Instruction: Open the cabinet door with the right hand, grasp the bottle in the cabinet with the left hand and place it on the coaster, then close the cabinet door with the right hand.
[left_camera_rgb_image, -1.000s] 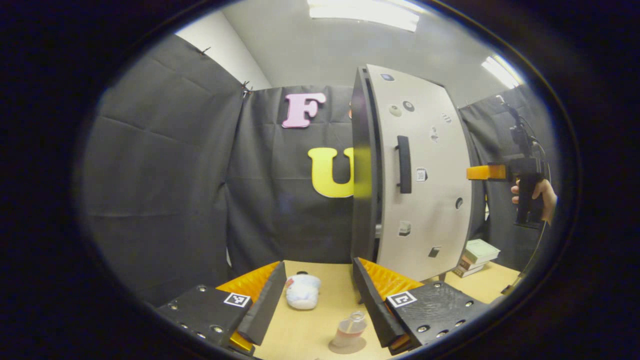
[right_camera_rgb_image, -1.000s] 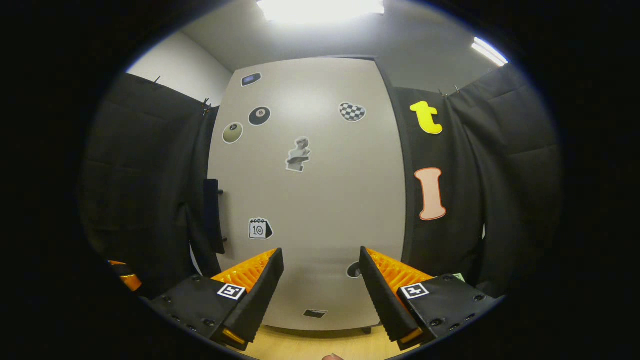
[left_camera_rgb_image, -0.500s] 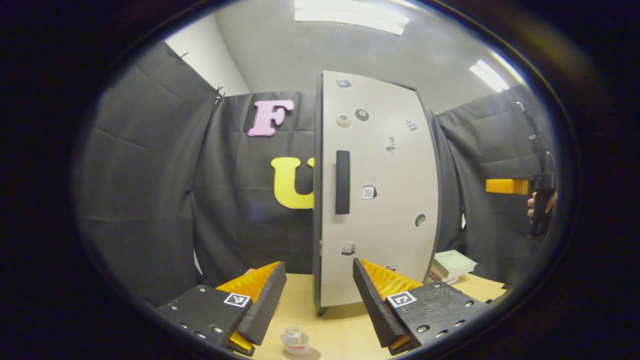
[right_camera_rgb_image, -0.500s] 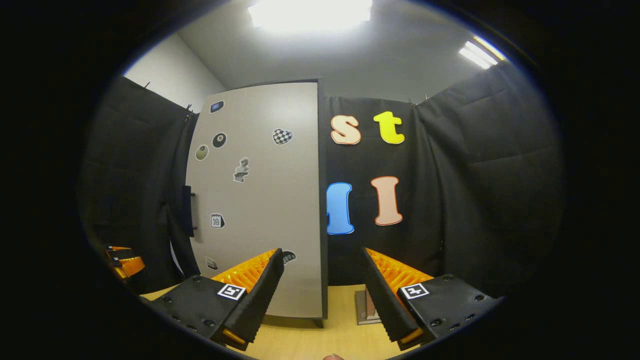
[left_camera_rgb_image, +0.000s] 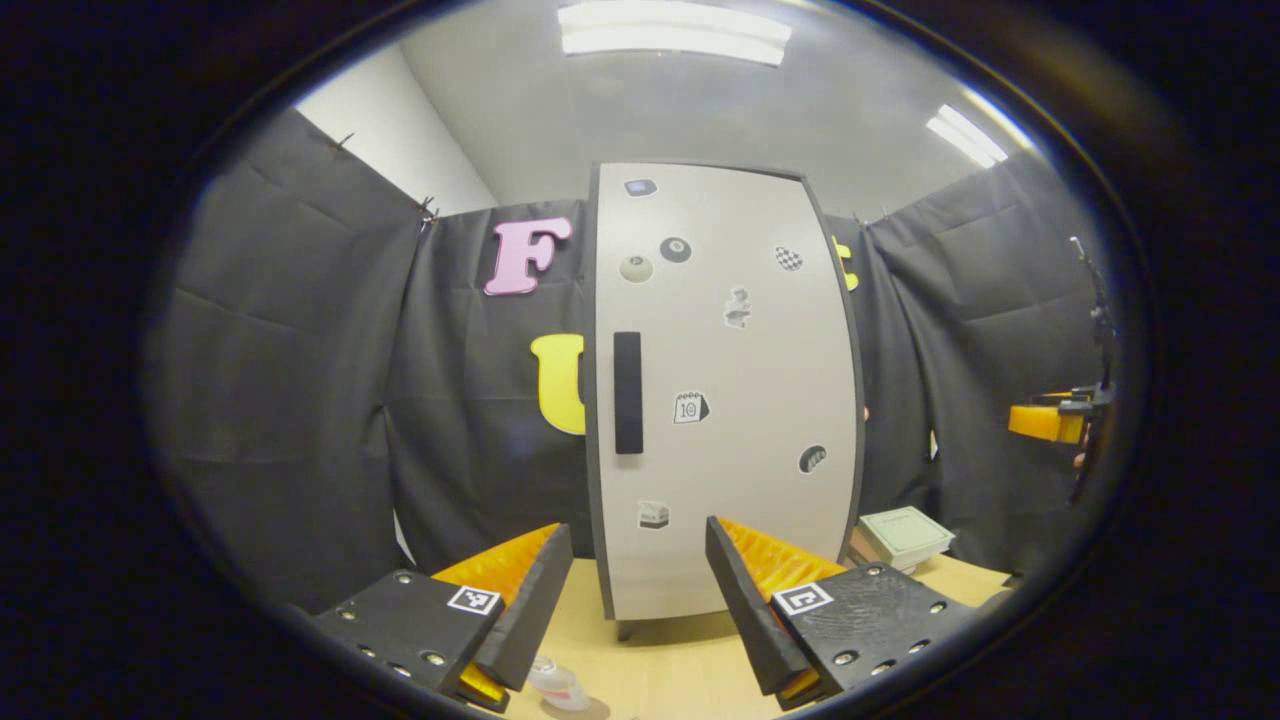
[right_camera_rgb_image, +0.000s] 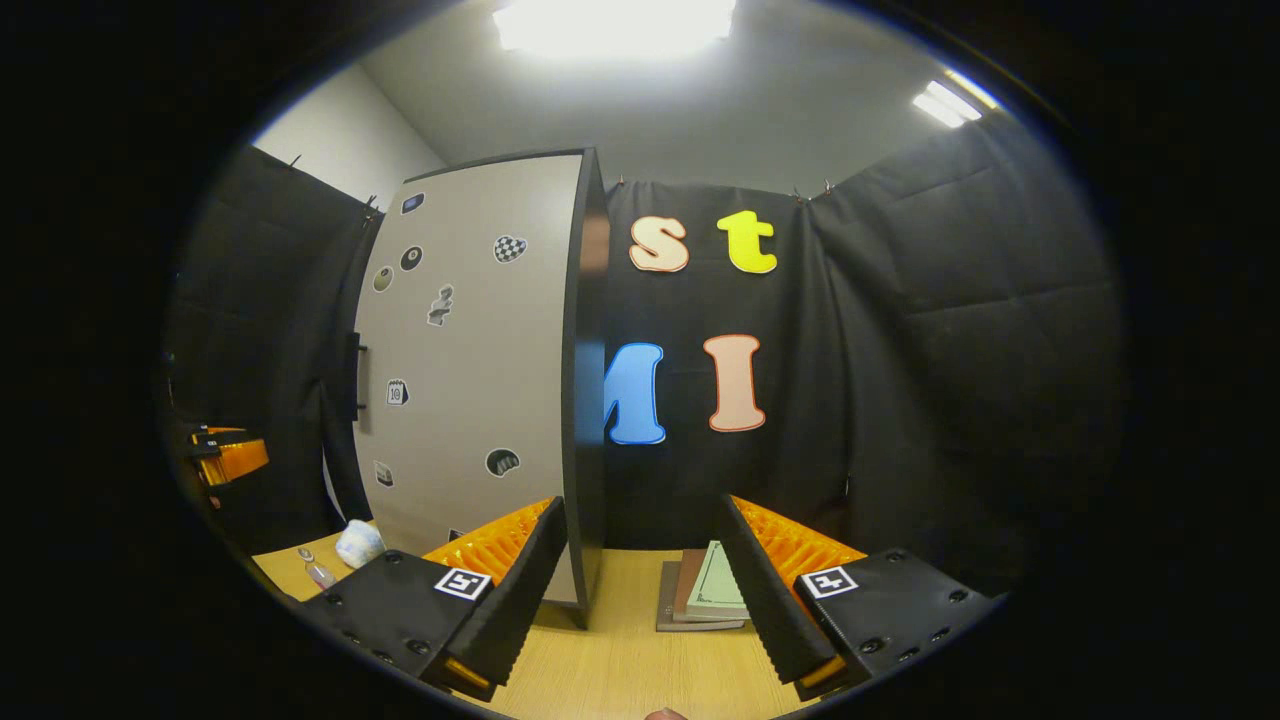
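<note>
The left tool (left_camera_rgb_image: 630, 610) hangs wide and empty over the pale wooden desk (left_camera_rgb_image: 660, 675), with the small clear bottle (left_camera_rgb_image: 558, 685) just below its left finger. The right tool (right_camera_rgb_image: 640, 600) is also spread wide, holding nothing. Beyond both stands the tall grey cabinet door (left_camera_rgb_image: 725, 400), shut, with books (right_camera_rgb_image: 705, 595) stacked beside it.

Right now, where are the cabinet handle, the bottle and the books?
cabinet handle (left_camera_rgb_image: 627, 392), left gripper view, middle of the bar
bottle (left_camera_rgb_image: 556, 683), left gripper view, its body
books (right_camera_rgb_image: 708, 593), right gripper view, top cover
</note>
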